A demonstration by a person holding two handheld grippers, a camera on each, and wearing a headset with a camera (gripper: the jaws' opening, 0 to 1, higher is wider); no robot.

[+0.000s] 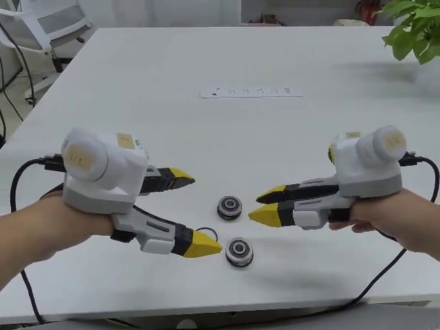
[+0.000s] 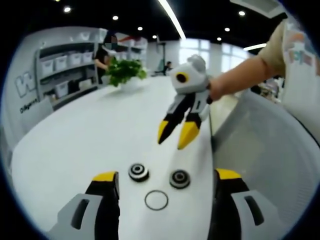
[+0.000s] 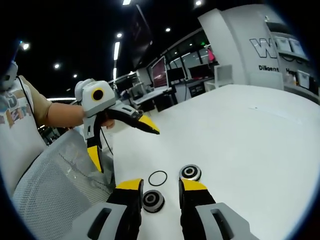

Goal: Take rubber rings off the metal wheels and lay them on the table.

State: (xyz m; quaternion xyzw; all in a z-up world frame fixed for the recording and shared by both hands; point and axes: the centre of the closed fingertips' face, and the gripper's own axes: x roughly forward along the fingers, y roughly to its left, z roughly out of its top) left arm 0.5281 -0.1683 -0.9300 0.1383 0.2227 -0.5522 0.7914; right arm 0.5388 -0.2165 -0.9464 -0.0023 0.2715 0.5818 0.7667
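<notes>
- Rubber ring point(image 2: 145, 200) lies loose and flat on the white table point(image 1: 172, 110), off both wheels; everything else is placed from it.
- First wheel point(image 1: 229, 207) rests flat just beside the ring, on the side away from the person.
- Second wheel point(image 1: 239, 251) rests flat just beside the ring, on the person's side and a little to the right. The two wheels are apart.
- Each wheel has a dark outer band around a metal hub; I cannot tell whether that band is a rubber ring.
- Left gripper point(image 1: 192, 212) is to the left of the ring, its jaws spread wide and empty.
- In the left gripper view the ring lies on the table between those jaws. In the head view one yellow tip overlaps the ring's edge; contact cannot be judged.
- Right gripper point(image 1: 267, 205) is to the right of the ring, past the first wheel. Its jaws are parted by a narrow gap, grasp nothing and point toward the ring.
- In the right gripper view the second wheel shows through that gap.
- Power strip point(image 1: 251, 91) lies well beyond the ring, toward the far edge.
- Plant point(image 1: 416, 27) is farther still, off to the right.
</notes>
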